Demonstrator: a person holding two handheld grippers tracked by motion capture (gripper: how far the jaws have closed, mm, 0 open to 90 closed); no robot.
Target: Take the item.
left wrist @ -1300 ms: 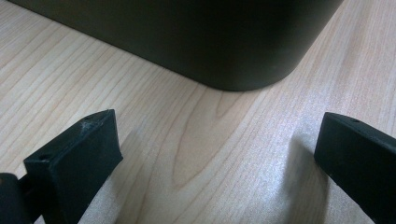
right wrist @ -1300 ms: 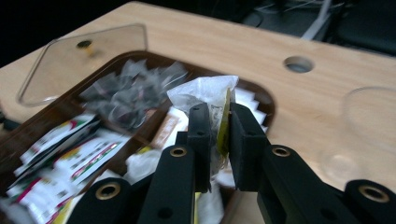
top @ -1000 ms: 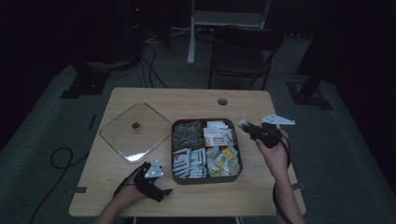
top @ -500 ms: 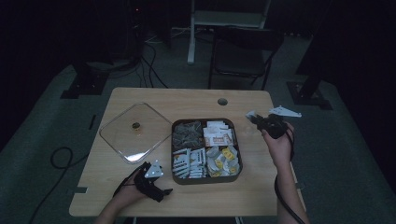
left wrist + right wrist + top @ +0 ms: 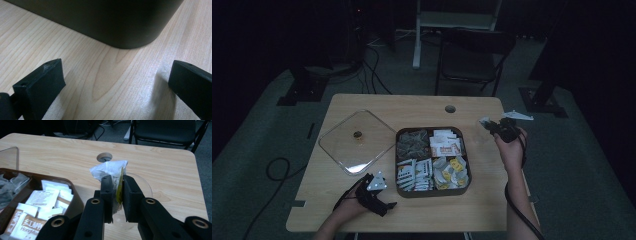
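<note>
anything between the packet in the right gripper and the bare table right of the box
Nothing visible. The right gripper is shut on a small clear packet, and the table beyond it is bare apart from a faint transparent round thing under the fingers, unclear what.

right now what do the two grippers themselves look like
Both are black. The right gripper has flat rectangular jaws on arms with brass-ringed pivot holes, and a grey three-cornered plate on top. The left gripper has blocky matte jaws, a similar grey plate and a trailing black cable.
</note>
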